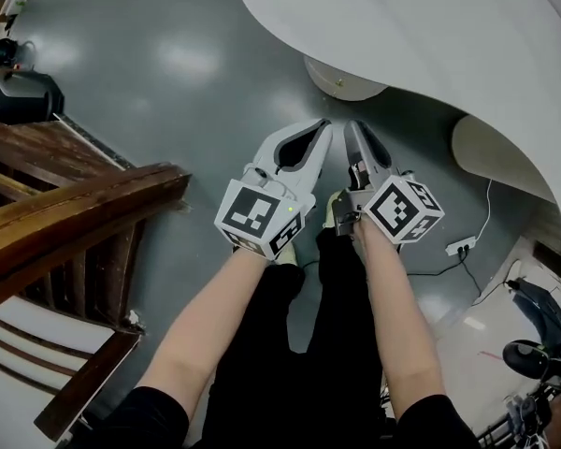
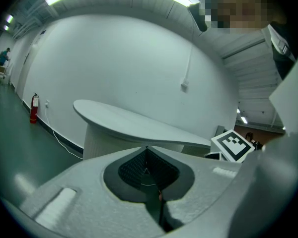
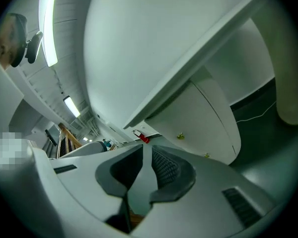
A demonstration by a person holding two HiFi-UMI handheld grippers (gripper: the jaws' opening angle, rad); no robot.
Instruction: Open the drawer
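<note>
- Head view: the left gripper (image 1: 324,126) and the right gripper (image 1: 353,125) hang side by side above the grey floor (image 1: 168,82). Both point toward the edge of the white desk (image 1: 402,26), and neither touches it.
- Left gripper view: its jaws are clenched, with the ribbed pads meeting at the tips and nothing caught between them.
- Right gripper view: its jaws are released a little, leaving a narrow gap between the pads. The gap is empty and they touch nothing.
- Drawer: no front can be picked out as such. Under the desk top stands a rounded white pedestal (image 3: 208,113) with two small brass knobs (image 3: 180,136), lying flush and well apart from both grippers.
- Markings: each gripper carries a cube of black-and-white square markers, the left cube (image 1: 259,218) and the right cube (image 1: 402,209). They show patterns only, with no letters.
- No brand name or readable writing shows on the desk, the pedestal or the grippers.
- Surroundings: dark wooden rails (image 1: 75,204) stand at the left, a white power strip (image 1: 460,245) lies on the floor at the right, and a red fire extinguisher (image 2: 34,108) stands by the far wall, its label too small to read.
</note>
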